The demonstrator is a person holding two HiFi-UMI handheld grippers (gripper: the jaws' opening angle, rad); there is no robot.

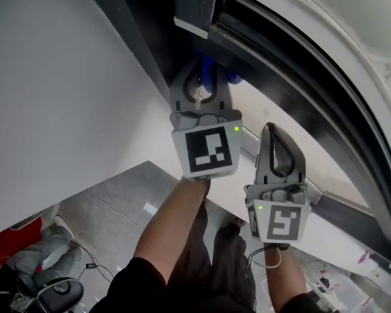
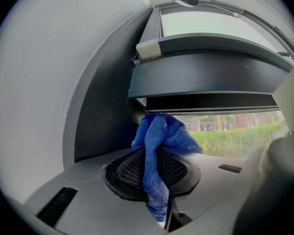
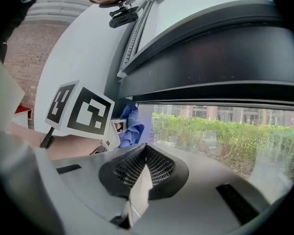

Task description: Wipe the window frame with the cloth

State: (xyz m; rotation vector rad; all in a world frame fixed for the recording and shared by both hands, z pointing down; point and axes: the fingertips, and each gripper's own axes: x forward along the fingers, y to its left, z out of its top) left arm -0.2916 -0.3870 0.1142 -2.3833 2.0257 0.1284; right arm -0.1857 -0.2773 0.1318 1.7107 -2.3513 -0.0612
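A blue cloth (image 2: 159, 141) is pinched in my left gripper (image 2: 154, 155), which is shut on it. The cloth's bunched top touches the underside corner of the dark window frame (image 2: 206, 77). In the head view the left gripper (image 1: 205, 62) reaches up into the frame's corner (image 1: 293, 77), with blue cloth (image 1: 233, 77) showing past its fingers. My right gripper (image 1: 272, 130) hangs lower and to the right, shut with nothing in it. From the right gripper view (image 3: 144, 163) the jaws meet, and the cloth (image 3: 130, 124) shows beside the left gripper's marker cube (image 3: 83, 111).
A white wall (image 1: 58, 77) rises on the left beside the frame. Through the glass (image 2: 230, 136) I see green hedges outside. Far below lies a grey floor (image 1: 117, 194) with cables, a red object (image 1: 13, 237) and a person's legs (image 1: 32, 259).
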